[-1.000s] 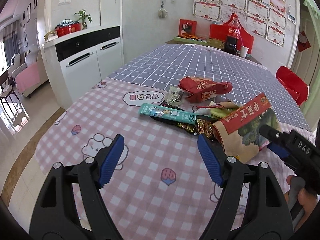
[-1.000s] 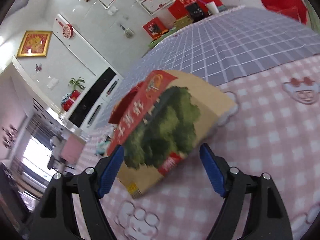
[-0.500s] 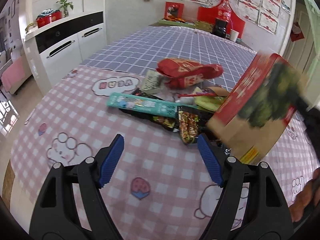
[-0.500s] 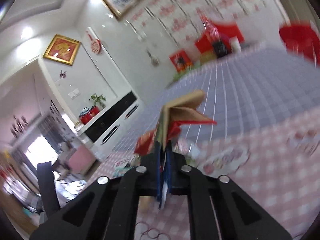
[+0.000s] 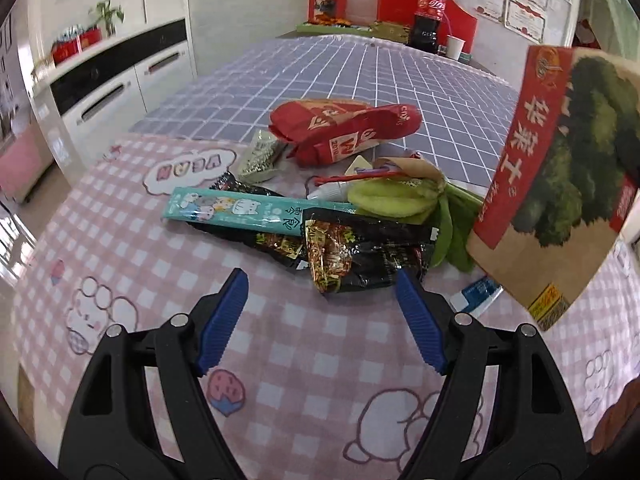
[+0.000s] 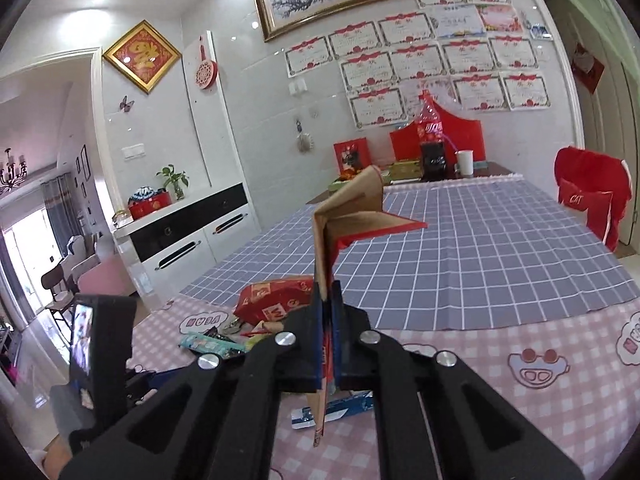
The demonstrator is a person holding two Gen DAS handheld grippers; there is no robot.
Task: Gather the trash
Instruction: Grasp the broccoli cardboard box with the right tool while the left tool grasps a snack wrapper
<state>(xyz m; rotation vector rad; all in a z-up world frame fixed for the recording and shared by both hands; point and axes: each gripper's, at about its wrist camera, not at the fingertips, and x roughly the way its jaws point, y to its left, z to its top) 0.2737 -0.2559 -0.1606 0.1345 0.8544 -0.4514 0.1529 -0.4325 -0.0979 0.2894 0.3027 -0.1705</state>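
A pile of trash lies on the pink checked tablecloth (image 5: 168, 248): a teal snack wrapper (image 5: 236, 210), black foil wrappers (image 5: 360, 252), a crumpled red bag (image 5: 344, 128), a silver packet (image 5: 260, 156) and green peel (image 5: 392, 200). My left gripper (image 5: 322, 312) hangs open just short of the black wrappers, nothing between its fingers. My right gripper (image 6: 328, 312) is shut on the brown paper bag with the red band and green tree print (image 5: 560, 176), holding it upright and edge-on (image 6: 344, 216) above the table. A small blue-and-white wrapper (image 5: 478, 294) lies under the lifted bag.
A grey-blue grid cloth (image 5: 360, 80) covers the far half of the table. A cola bottle (image 5: 428, 16), a paper cup (image 5: 454, 48) and red boxes stand at the far end. A white cabinet (image 5: 120, 88) is to the left, a red-covered chair (image 6: 588, 200) on the right.
My right gripper closed on the paper bag and lifted it off the table, turning it upright. My left gripper moved closer to the pile and tilted down, still open.
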